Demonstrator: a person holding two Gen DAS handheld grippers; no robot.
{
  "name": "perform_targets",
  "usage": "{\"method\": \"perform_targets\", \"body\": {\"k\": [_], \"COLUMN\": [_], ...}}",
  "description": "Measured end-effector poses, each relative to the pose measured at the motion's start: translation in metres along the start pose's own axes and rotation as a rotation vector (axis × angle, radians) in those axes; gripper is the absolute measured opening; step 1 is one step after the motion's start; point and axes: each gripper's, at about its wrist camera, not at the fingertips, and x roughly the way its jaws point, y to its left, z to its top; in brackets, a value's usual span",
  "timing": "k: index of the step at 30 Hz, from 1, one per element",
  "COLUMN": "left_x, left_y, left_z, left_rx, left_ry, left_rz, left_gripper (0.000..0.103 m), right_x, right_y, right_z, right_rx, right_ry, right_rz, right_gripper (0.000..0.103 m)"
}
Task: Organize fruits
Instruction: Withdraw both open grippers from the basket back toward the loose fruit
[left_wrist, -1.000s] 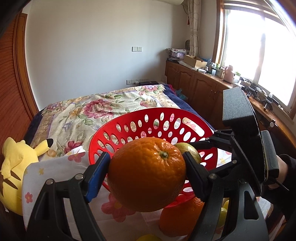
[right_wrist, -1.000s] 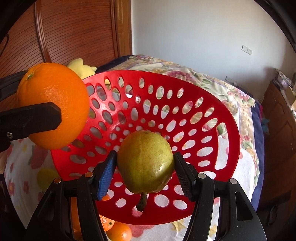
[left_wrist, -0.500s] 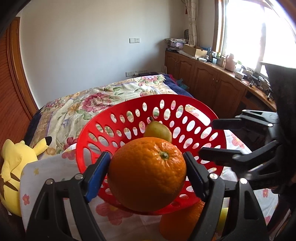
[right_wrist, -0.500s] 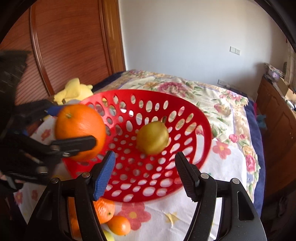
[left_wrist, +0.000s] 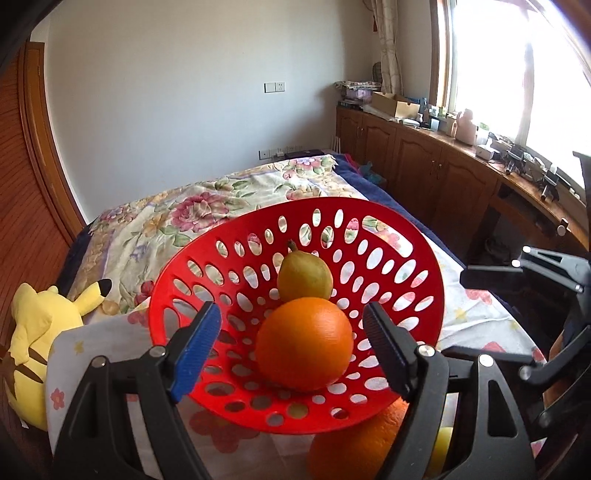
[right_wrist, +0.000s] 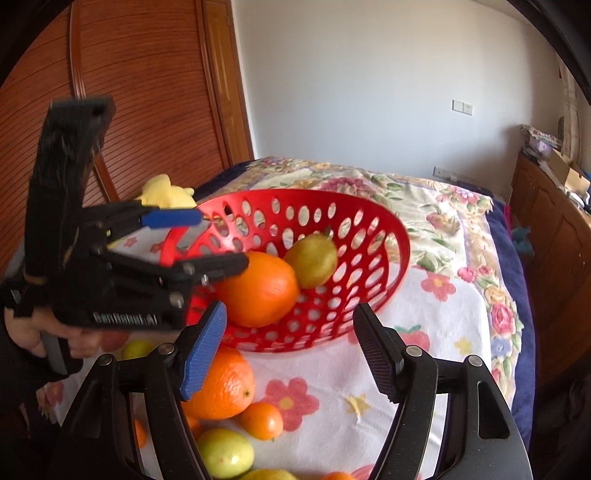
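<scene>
A red perforated basket (left_wrist: 413, 254) sits on a floral cloth (right_wrist: 424, 373) spread over the bed, and two fruits lie inside it: a large orange (left_wrist: 304, 343) toward the near wall and a yellow-green pear (left_wrist: 304, 275) just behind it, the two touching or nearly so. The left gripper (left_wrist: 291, 347) reaches over the basket's near rim with its jaws spread; the orange lies between the blue pad and the black pad, with a clear gap on either side, so neither pad presses on it and it rests on the basket floor. In the right wrist view the same gripper comes in from the left, a hand (right_wrist: 40, 332) on its handle, its fingers flanking the orange from above the rim. The right gripper (right_wrist: 290, 345) hangs outside the basket on the near side, its jaws opening and empty, framing the basket's front wall and the bare cloth below it. Loose fruit lies on the cloth beside the basket: a second orange (right_wrist: 221, 386) behind the right gripper's blue pad, a small tangerine (right_wrist: 262, 421), and a pale green fruit (right_wrist: 225, 452). A yellow plush toy (left_wrist: 40, 325) lies at the bed's left edge.
</scene>
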Motion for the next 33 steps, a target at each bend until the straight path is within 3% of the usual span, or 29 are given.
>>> {"method": "perform_targets", "body": {"k": [16, 33], "left_x": [-0.090, -0.093], "left_y": [-0.013, -0.026], "left_z": [-0.075, -0.167], "left_rx": [-0.032, -0.087], "left_ry": [-0.095, -0.041], "left_rz": [-0.045, -0.077], "left_gripper": [0.080, 0.080], "right_x": [-0.040, -0.043], "right_y": [0.020, 0.038], "right_z": [-0.073, -0.130], "right_rx": [0.075, 0.103], "right_ry": [-0.037, -0.019], "right_rz": [-0.052, -0.121], "right_gripper": [0.074, 0.073]}}
